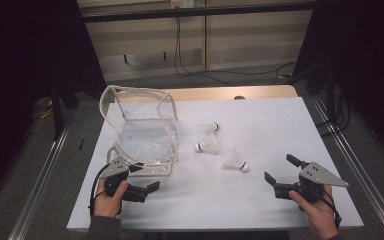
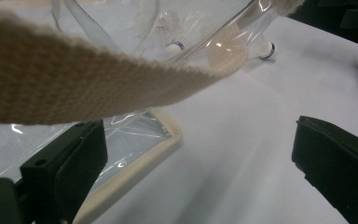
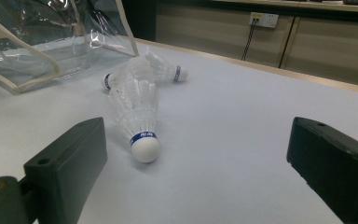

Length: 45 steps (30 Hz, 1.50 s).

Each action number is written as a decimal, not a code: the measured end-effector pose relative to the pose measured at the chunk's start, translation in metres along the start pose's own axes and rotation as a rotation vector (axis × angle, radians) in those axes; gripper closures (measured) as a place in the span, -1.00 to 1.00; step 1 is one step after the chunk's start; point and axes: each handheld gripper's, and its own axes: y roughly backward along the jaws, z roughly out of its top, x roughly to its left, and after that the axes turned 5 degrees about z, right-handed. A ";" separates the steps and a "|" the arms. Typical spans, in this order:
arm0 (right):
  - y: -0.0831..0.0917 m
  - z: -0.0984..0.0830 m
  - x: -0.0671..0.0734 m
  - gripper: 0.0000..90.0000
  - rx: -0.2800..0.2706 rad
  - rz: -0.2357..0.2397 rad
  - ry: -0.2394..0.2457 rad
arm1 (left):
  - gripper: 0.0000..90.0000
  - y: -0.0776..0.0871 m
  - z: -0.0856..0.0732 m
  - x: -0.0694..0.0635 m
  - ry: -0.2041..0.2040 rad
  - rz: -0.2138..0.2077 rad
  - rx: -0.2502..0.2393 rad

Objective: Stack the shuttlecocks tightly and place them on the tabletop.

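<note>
over at the left of the high view, the left gripper (image 1: 144, 180) rests low on the white table (image 1: 260, 200), held by the person's left hand (image 1: 111, 197), with its jaws spread and nothing between them. it sits just beside the near corner of the clear plastic bag (image 1: 145, 135), which stands open with its cream-trimmed rim raised. in the left gripper view the bag's woven cream strap (image 2: 74, 79) crosses above the jaws, very close to the camera, and the bag's trimmed bottom edge (image 2: 144, 158) lies just past the left jaw; whether that jaw touches the plastic i cannot tell.

toward the middle of the table lie three white shuttlecocks, all on their sides and outside the bag. the far shuttlecock (image 1: 209, 127) and the middle shuttlecock (image 1: 207, 146) lie close together near the bag's right side. the near shuttlecock (image 1: 235, 161) lies a little apart from them, toward the right gripper, with its cork tip and blue band pointing that way.

at the right, the right gripper (image 1: 280, 172) is held by the person's right hand (image 1: 317, 207), jaws wide apart and empty. in the right gripper view the near shuttlecock (image 3: 137, 116) lies ahead of the left jaw, untouched.
</note>
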 end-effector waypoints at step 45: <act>-0.055 0.024 -0.003 -0.89 0.077 0.033 -0.024 | -0.92 -0.003 0.000 0.000 0.001 0.003 -0.002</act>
